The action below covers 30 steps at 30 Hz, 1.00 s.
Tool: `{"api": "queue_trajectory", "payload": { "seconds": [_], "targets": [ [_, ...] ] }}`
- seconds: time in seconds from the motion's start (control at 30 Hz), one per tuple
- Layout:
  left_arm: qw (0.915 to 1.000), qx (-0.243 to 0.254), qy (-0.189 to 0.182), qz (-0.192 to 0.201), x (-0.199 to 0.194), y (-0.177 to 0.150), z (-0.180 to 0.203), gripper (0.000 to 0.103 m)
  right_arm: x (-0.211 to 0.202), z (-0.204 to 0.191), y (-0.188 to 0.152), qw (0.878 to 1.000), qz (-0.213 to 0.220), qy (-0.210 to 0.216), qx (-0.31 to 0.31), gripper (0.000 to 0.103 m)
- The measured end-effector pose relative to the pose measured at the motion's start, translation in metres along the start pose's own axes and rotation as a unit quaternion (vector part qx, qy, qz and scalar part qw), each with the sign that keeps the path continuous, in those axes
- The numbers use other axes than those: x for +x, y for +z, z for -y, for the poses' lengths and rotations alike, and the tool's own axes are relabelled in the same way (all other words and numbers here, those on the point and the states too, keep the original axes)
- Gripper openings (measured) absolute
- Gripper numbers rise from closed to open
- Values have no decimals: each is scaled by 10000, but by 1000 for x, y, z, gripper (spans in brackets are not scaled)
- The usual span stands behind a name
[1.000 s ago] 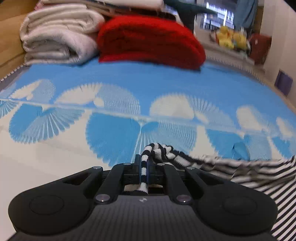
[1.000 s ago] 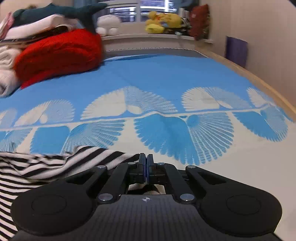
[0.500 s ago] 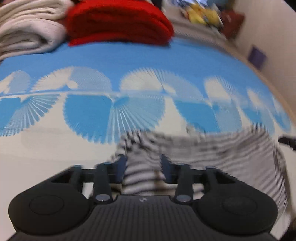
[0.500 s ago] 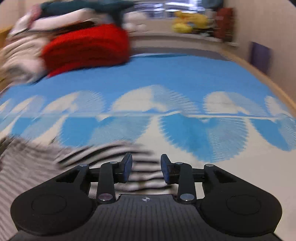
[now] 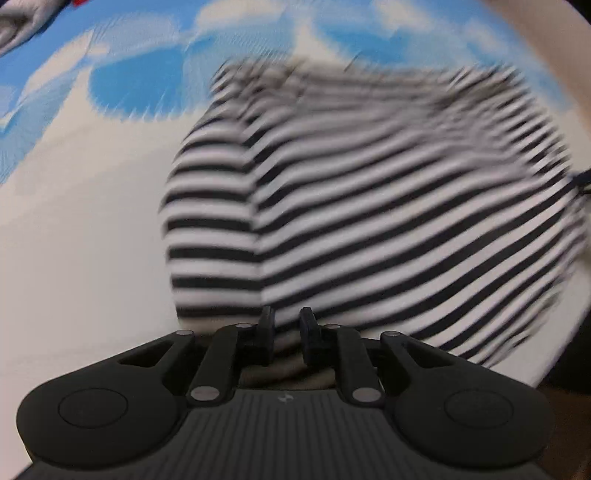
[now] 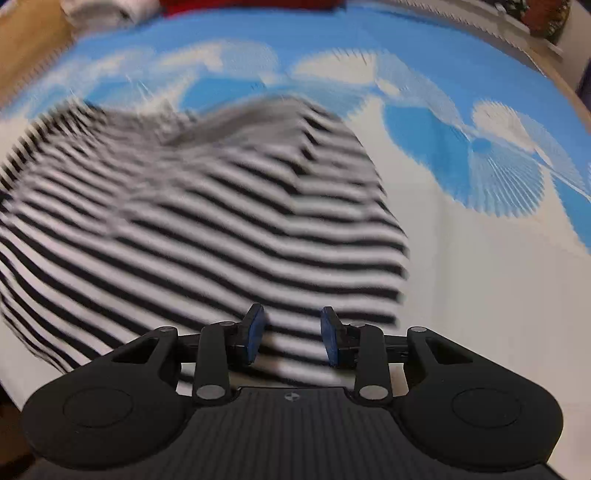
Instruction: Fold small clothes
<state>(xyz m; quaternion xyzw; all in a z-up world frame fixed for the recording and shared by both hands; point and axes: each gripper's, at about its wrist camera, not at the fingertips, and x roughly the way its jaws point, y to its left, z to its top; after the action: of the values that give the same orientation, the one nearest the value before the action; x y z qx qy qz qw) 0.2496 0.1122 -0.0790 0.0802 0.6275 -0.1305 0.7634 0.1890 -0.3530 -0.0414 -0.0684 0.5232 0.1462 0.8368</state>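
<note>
A black-and-white striped garment lies spread on the blue-and-white patterned bedspread. It also fills the right wrist view. Both views are motion-blurred. My left gripper is open and empty, over the garment's near edge close to its left side. My right gripper is open and empty, over the near edge close to the garment's right side. A fold line runs down the garment's left part in the left wrist view.
Folded grey-white cloth shows at the far left corner of the bed. A red folded item and pale cloth lie at the far end. A wooden edge borders the bed on the left.
Both grippers were shut on the striped garment one second ago; they have opened and let it go. Both have pulled back and tilted down, so the garment now lies flat below them.
</note>
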Motion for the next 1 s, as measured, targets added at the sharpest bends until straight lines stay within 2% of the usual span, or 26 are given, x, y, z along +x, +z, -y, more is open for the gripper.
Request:
{"api": "queue_trajectory", "payload": {
  "seconds": [0.1, 0.17, 0.2, 0.3, 0.33, 0.4, 0.43, 0.5, 0.57, 0.6, 0.63, 0.67, 0.73, 0.8, 0.87, 0.93, 1.0],
  "targets": [
    [9999, -4, -24, 163, -16, -5, 0, 16, 2, 0, -11, 9996, -212, -205, -26, 35],
    [9988, -36, -291, 398, -32, -9, 1, 16, -5, -2, -14, 9996, -156, -229, -42, 35],
    [9987, -46, -395, 323, -30, -12, 1, 16, -9, -2, -15, 9996, -144, -225, -15, 35],
    [9988, 280, 59, -399, 1, -27, 6, 17, -8, -5, -22, 9984, -311, -467, -66, 35],
    [9989, 304, 100, -344, -1, -29, 8, 16, -7, -4, -24, 9972, -411, -615, -110, 35],
    [9998, 119, 178, -5, -20, -28, 9, 16, -13, -9, -27, 9953, -416, -850, -185, 35],
    [9996, 6, 156, 233, -30, -27, 11, 21, -22, -14, -27, 9952, -274, -916, -216, 35],
    [9984, -195, 54, 536, -48, -28, 18, 30, -43, -20, -26, 9948, 106, -1002, -176, 35],
    [9959, -185, 284, 838, -68, -28, 34, 42, -70, -27, -26, 9930, 485, -1074, 30, 35],
    [9933, -155, 470, 1047, -80, -30, 45, 46, -81, -29, -25, 9918, 643, -1096, 128, 36],
    [9906, -174, 582, 1229, -89, -32, 55, 56, -94, -32, -26, 9901, 812, -1118, 241, 36],
    [9875, -247, 637, 1424, -98, -36, 63, 65, -106, -35, -27, 9881, 974, -1129, 365, 38],
    [9802, -488, 589, 1826, -115, -51, 81, 73, -126, -39, -34, 9844, 1222, -1113, 604, 41],
    [9698, -805, 450, 2258, -125, -69, 98, 75, -136, -44, -47, 9808, 1365, -1088, 868, 42],
    [9616, -1063, 339, 2507, -125, -90, 112, 75, -140, -50, -65, 9756, 1502, -976, 1271, 42],
    [9580, -1297, 326, 2538, -121, -114, 121, 74, -138, -59, -76, 9719, 1572, -804, 1560, 42],
    [9557, -1539, 402, 2478, -115, -129, 127, 74, -129, -71, -76, 9741, 1470, -746, 1545, 42]
  ]
}}
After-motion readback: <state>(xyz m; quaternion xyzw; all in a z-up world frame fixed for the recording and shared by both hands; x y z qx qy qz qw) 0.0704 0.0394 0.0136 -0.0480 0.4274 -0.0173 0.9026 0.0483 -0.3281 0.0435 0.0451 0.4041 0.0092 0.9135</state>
